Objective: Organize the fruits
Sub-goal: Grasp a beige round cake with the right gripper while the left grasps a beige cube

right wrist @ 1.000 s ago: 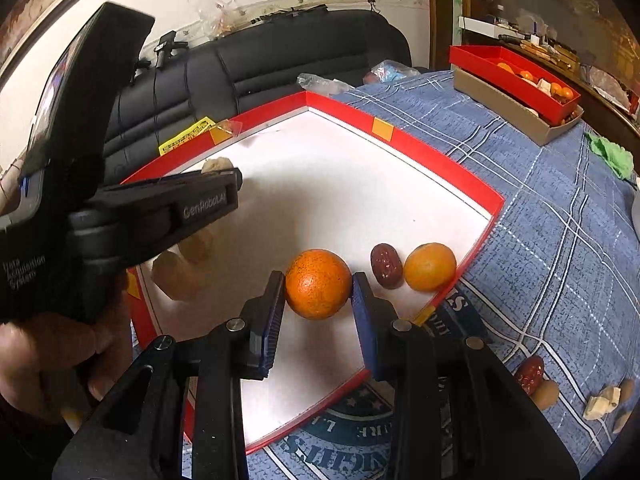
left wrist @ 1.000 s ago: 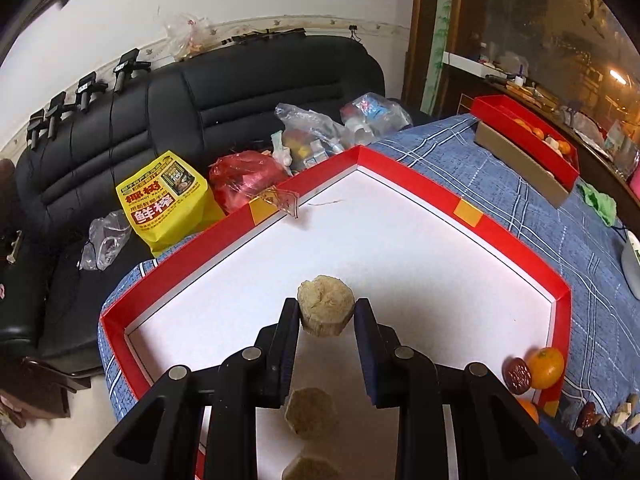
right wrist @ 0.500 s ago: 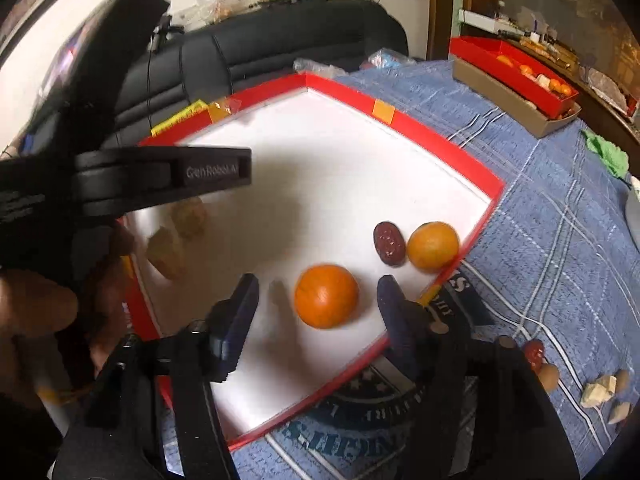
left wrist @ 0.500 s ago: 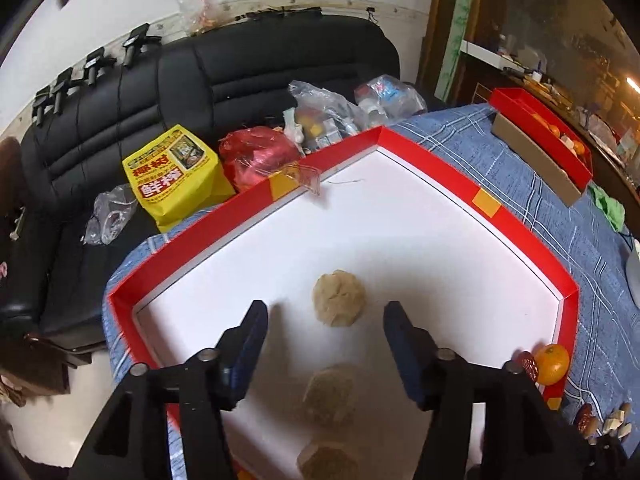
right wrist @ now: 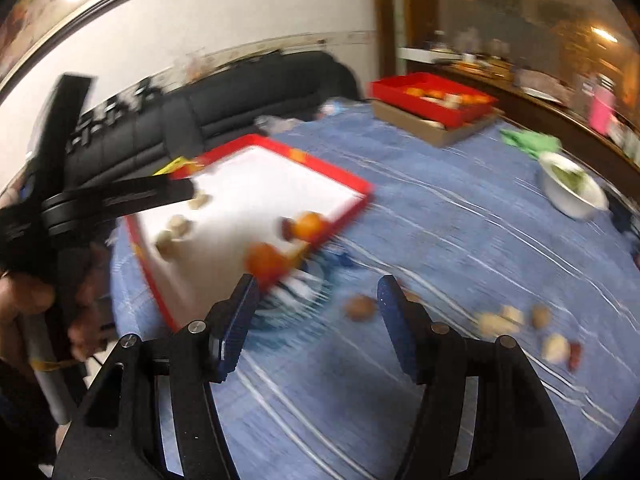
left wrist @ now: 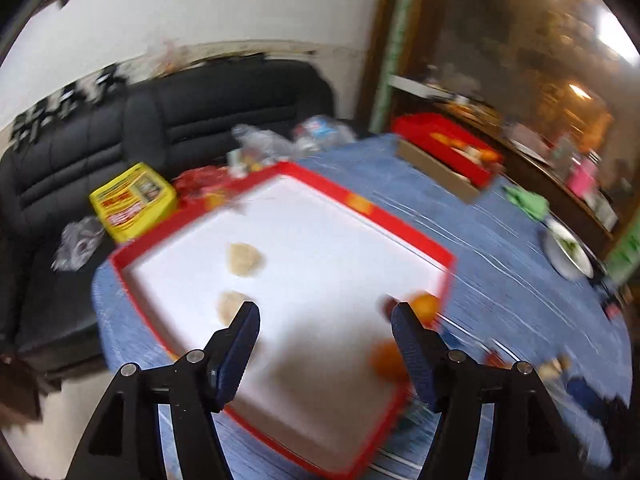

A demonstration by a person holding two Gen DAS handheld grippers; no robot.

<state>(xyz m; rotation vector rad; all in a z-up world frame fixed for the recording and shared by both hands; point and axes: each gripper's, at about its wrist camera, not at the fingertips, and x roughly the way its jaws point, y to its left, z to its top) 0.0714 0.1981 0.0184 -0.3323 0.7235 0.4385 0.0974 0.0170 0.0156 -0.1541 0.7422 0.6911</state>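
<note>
**Both grippers let go and pull back from the tray**

On the left, the left gripper [left wrist: 325,320] held a tan, rough-skinned fruit a second ago; its jaws have just been opening and now stand wide apart with nothing between them but white tray floor. That fruit, the far tan fruit [left wrist: 245,259], lies free in the red-rimmed tray [left wrist: 400,224], and the near tan fruit [left wrist: 232,305] lies just beyond the left fingertip. The view now takes in the whole tray, where before the gripper was low over it.

To the right, the right gripper [right wrist: 314,294] was clamped on an orange a second ago. It has since opened, its jaws standing wide and empty over the blue checked tablecloth [right wrist: 460,232], outside the tray. The released orange [right wrist: 266,261] lies inside the tray at its near rim, round and bright but smeared by motion blur. A second orange [right wrist: 310,225] lies at the rim farther along, touching a dark red fruit [right wrist: 286,229].

Farther right, loose brown and pale pieces [right wrist: 500,322] lie scattered on the cloth, with one brown fruit [right wrist: 360,308] just ahead of the right fingers. Both views are blurred, so finer surface detail cannot be told.
</note>
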